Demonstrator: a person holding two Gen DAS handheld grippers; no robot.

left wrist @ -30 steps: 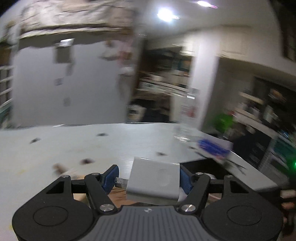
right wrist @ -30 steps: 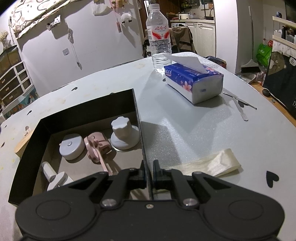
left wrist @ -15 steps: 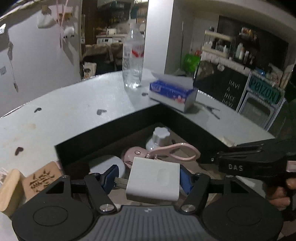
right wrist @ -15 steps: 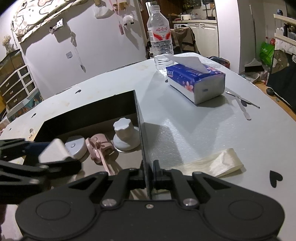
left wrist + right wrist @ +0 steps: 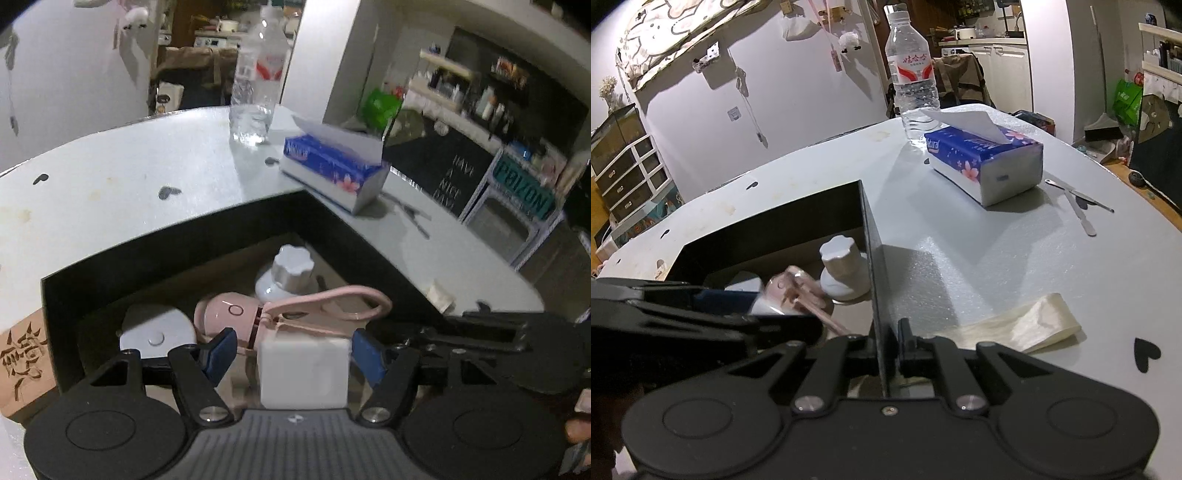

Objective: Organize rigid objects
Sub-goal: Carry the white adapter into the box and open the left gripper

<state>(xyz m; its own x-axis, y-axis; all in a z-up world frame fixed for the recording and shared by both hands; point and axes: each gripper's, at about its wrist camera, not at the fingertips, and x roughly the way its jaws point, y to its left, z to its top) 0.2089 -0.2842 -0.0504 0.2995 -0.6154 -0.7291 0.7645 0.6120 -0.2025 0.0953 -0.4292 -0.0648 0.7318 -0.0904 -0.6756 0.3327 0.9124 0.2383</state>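
Observation:
My left gripper (image 5: 295, 349) hangs low inside the black box (image 5: 147, 258) with a white square block (image 5: 304, 373) between its blue pads. The right pad lies against the block. The left contact is dim. On the box floor lie a pink handheld fan (image 5: 236, 314), a white knob-shaped piece (image 5: 291, 273) and a round white disc (image 5: 155, 332). My right gripper (image 5: 886, 332) is shut on the thin right wall of the box (image 5: 871, 258). The right wrist view shows the left gripper's body at the lower left, partly hiding the fan (image 5: 798, 291) beside the knob piece (image 5: 842, 269).
A carved wooden block (image 5: 22, 362) lies just outside the box's left wall. Beyond the box stand a blue tissue pack (image 5: 986, 162) and a water bottle (image 5: 912, 74). Thin metal tools (image 5: 1078, 206) and a cream strip (image 5: 1027, 325) lie on the table to the right.
My left gripper swung from facing across the table down over the box and sank into it with the white block. The right gripper kept its hold on the box wall.

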